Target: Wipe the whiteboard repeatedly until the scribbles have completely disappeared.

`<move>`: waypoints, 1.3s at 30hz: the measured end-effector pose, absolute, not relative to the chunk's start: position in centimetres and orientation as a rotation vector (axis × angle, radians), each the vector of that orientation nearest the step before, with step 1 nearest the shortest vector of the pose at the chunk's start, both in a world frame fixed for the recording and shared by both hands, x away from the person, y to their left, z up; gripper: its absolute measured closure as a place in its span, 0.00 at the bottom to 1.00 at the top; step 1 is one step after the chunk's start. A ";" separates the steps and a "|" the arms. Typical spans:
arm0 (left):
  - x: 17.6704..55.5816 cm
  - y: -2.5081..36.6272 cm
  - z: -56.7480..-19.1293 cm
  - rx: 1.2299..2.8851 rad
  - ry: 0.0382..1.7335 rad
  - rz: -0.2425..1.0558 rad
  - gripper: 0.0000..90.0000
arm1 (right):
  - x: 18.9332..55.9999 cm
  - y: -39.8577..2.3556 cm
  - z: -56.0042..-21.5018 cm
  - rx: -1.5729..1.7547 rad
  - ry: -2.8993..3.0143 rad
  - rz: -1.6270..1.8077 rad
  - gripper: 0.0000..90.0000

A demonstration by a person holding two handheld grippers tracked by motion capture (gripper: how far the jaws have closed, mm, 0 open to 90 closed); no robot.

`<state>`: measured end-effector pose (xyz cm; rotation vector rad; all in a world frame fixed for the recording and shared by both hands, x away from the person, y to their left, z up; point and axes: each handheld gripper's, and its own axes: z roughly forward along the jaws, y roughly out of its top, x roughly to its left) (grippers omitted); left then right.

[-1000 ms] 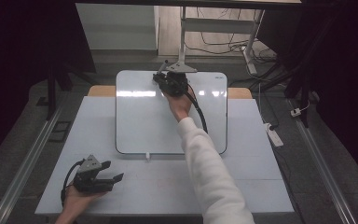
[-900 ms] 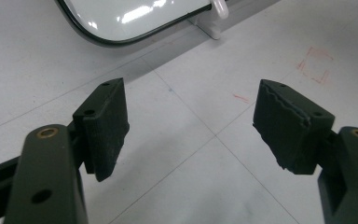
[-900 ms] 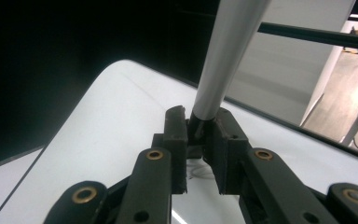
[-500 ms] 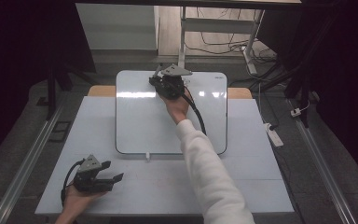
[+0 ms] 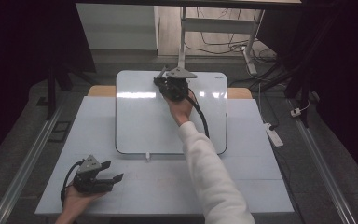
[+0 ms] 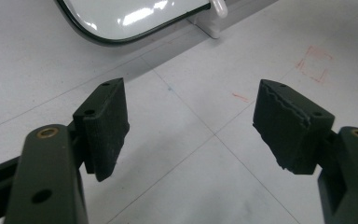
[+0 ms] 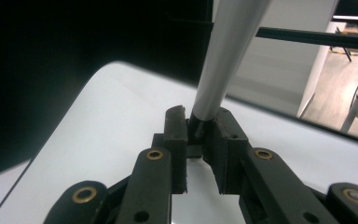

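A white-surfaced whiteboard point(image 5: 140, 126) with a dark rim lies flat in the middle of the pale table point(image 5: 261, 186). My right gripper point(image 5: 161, 80) is over the board's far edge, reached by an arm in a white sleeve. In the right gripper view its jaws point(image 7: 196, 126) are shut on the dark lower end of a pale grey marker point(image 7: 223, 56), which slants up and away over the board point(image 7: 121, 107). My left gripper point(image 5: 113, 171) rests low near the table's front left, held by a hand. Its jaws point(image 6: 191, 126) stand wide open with nothing between them, and the board's near corner point(image 6: 121, 14) is just ahead.
A white clip or handle point(image 5: 147, 156) sticks out from the board's near edge. A metal stand leg point(image 5: 182, 42) and cables are beyond the table's far side. A white power strip point(image 5: 274, 135) lies on the floor at right. Faint red marks point(image 6: 314, 63) show on the tabletop.
The right gripper has shifted only slightly at the board's far edge, still gripping the marker. The left gripper has not moved.
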<state>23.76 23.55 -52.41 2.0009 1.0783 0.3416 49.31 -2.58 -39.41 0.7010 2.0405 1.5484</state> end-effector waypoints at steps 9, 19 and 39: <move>23.7 23.5 -52.4 2.002 1.080 0.337 0.30 | 49.2 -3.6 -39.5 0.736 1.998 1.547 0.86; 23.7 23.6 -52.5 2.001 1.080 0.337 0.30 | 50.0 -5.4 -38.8 0.812 1.902 1.556 0.86; 23.7 23.5 -52.5 2.003 1.076 0.336 0.30 | 50.3 -6.1 -38.6 0.866 1.831 1.558 0.86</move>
